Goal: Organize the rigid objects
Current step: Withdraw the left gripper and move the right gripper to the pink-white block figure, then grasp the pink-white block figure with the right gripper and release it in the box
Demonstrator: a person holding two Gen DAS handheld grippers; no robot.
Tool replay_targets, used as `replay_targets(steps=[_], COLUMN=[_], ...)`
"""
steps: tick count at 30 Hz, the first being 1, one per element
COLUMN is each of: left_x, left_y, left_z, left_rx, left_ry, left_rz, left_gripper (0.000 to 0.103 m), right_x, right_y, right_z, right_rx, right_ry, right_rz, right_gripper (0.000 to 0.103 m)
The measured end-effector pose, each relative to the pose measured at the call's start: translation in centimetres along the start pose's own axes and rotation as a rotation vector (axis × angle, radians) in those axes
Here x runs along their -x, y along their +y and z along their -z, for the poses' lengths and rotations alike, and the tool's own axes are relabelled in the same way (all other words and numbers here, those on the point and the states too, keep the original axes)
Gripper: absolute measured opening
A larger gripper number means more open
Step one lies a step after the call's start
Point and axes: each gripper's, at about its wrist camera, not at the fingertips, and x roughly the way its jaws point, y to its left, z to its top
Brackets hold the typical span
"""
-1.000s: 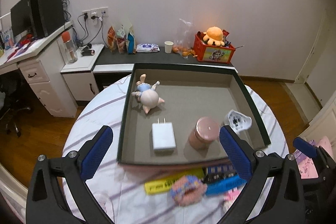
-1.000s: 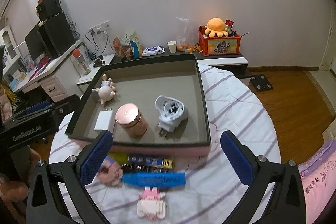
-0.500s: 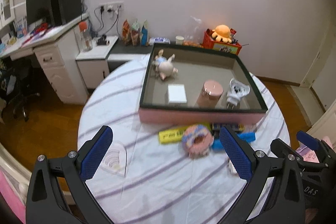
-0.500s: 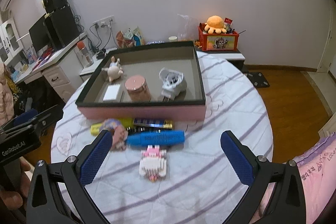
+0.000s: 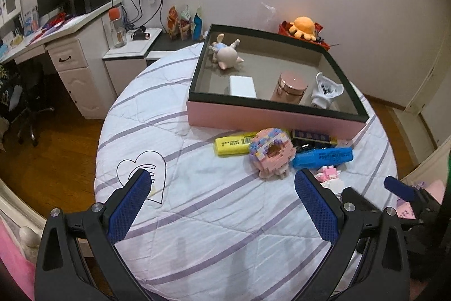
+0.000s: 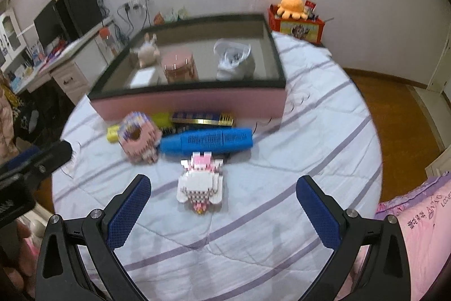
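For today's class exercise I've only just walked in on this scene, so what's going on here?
A person holds two grippers over a round table, tidying rigid objects into a pink box. The box already holds a pig figure, a white charger, a pink jar and a white plug. A yellow highlighter, blue marker and two brick toys lie outside. The left gripper and right gripper are open and empty.

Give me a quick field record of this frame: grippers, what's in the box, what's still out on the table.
left gripper: open, empty, above the table
right gripper: open, empty, block figure nearest ahead
box: pink wall, dark rim
in box: pig doll, white charger, pink jar, white plug adapter
on table, in front of box: yellow highlighter, block donut, blue marker, dark blue-gold pack, block figure
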Motion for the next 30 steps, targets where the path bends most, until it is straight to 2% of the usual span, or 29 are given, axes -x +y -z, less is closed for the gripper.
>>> replay_targets(steps=[9,11,15,17,19,22,30], left_x=[-1.6,-1.9,-2.4,-2.6,-2.7,-2.8,-2.8], left_y=[1.1,1.2,1.2,1.2,1.1,0.9,0.7], left_z=[0.4,0.4,0.4,0.4,0.3,0.3,0.2], left_rx=[0.017,0.019,0.016,0.017,0.015,0.008,0.002], left_ry=[0.033,0.039,0.049,0.052,0.056,0.059,0.055], left_rz=[-0.009,-0.008,-0.009,-0.008,-0.006,-0.004,-0.008], left_gripper=[0.103,0.103,0.103,0.103,0.103,0.103,0.103], right_x=[-3.4,-4.0,-4.9,-5.0,-4.9,-4.8,-4.0], right_y=[0.6,0.5,0.5,0.7,1.0,1.5,1.1], right_z=[0.7,0.7,1.0,1.1,1.0,1.2,1.2], right_rx=[0.019,0.019,0.032,0.049,0.066,0.102,0.094], right_ry=[0.064,0.071,0.082,0.077,0.072,0.07,0.065], right_rz=[0.006,0.017,0.051,0.055,0.052,0.046,0.003], right_gripper=[0.103,0.098,0.08,0.076,0.061,0.044,0.044])
